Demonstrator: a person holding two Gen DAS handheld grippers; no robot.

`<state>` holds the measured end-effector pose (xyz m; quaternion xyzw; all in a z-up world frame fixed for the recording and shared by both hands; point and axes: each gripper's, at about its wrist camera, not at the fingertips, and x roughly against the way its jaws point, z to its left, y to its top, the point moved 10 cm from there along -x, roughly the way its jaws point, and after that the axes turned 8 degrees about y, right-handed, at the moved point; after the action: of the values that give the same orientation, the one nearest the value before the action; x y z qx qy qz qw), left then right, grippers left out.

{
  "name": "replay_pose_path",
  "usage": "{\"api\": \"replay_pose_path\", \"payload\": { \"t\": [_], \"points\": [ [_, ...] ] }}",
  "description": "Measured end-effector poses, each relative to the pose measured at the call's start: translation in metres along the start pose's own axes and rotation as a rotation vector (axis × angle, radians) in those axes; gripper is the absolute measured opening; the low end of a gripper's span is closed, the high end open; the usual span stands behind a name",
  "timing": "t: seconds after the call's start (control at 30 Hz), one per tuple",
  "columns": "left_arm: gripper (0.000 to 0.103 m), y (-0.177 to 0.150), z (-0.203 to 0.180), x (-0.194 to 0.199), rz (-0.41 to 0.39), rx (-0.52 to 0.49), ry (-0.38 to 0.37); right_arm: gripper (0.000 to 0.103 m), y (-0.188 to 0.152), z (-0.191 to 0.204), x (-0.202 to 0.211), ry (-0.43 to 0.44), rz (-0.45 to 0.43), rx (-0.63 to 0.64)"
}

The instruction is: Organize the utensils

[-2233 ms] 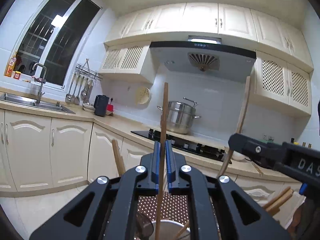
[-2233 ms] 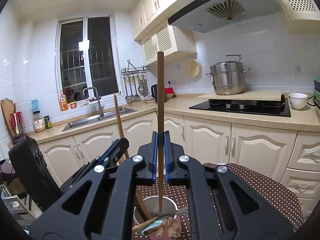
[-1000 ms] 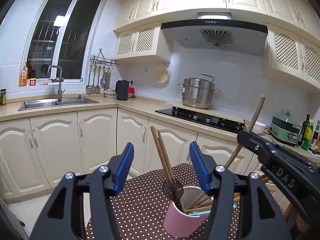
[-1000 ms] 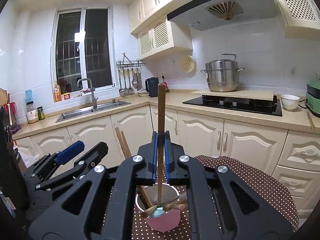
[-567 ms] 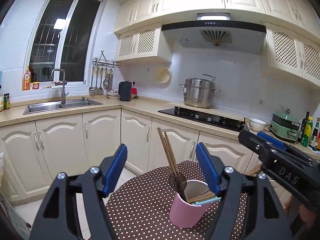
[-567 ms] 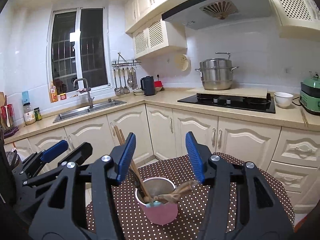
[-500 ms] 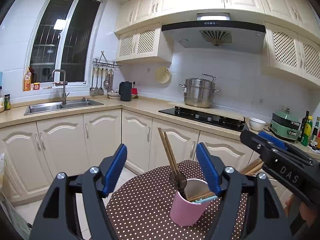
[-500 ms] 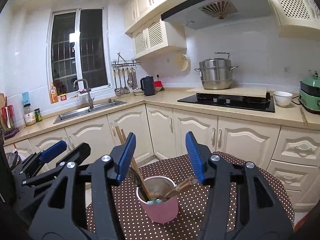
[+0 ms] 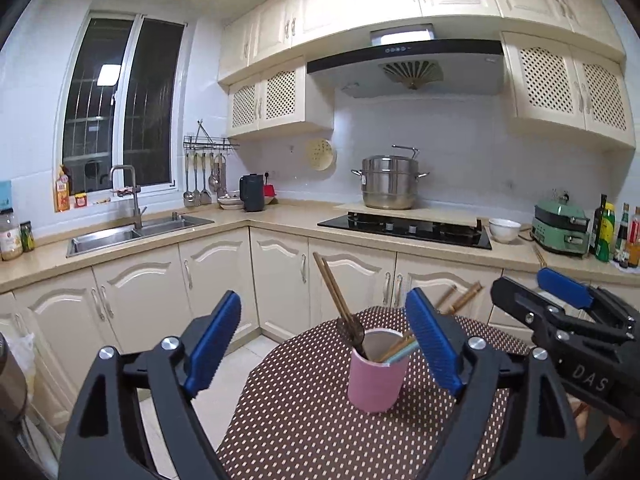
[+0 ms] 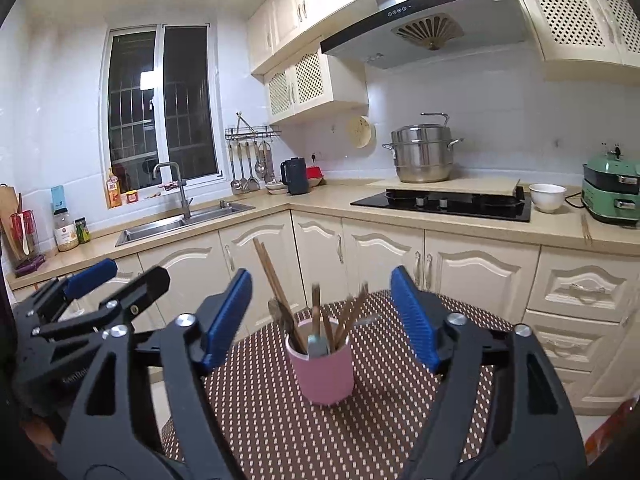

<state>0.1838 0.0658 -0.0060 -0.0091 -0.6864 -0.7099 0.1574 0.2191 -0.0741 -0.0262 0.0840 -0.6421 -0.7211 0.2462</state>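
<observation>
The pink cup of chopsticks and other utensils stands on the dotted table, ahead of the right gripper and the left gripper, clear of both. Their jaws are opening wide, gripping nothing.

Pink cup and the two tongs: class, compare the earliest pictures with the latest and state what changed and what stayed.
Each tongs let go of its chopstick into the pink cup. Left tongs and right tongs are opening, nothing between them, and have drawn back from the cup. The cup stays on the dotted mat.
</observation>
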Motion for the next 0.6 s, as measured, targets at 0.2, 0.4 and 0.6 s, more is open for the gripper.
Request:
{"api": "replay_pose_path", "payload": {
  "t": [0.2, 0.4, 0.6],
  "points": [
    [0.083, -0.004, 0.004, 0.033, 0.011, 0.01, -0.01, 0.089, -0.006, 0.003, 0.031, -0.037, -0.009, -0.002],
    [0.086, -0.001, 0.01, 0.065, -0.02, 0.043, -0.012, 0.093, -0.004, 0.013, 0.063, -0.064, -0.04, 0.044],
    [0.088, 0.002, 0.007, 0.088, -0.04, 0.029, -0.019, 0.095, 0.004, 0.03, 0.085, -0.09, -0.098, 0.109]
  ]
}}
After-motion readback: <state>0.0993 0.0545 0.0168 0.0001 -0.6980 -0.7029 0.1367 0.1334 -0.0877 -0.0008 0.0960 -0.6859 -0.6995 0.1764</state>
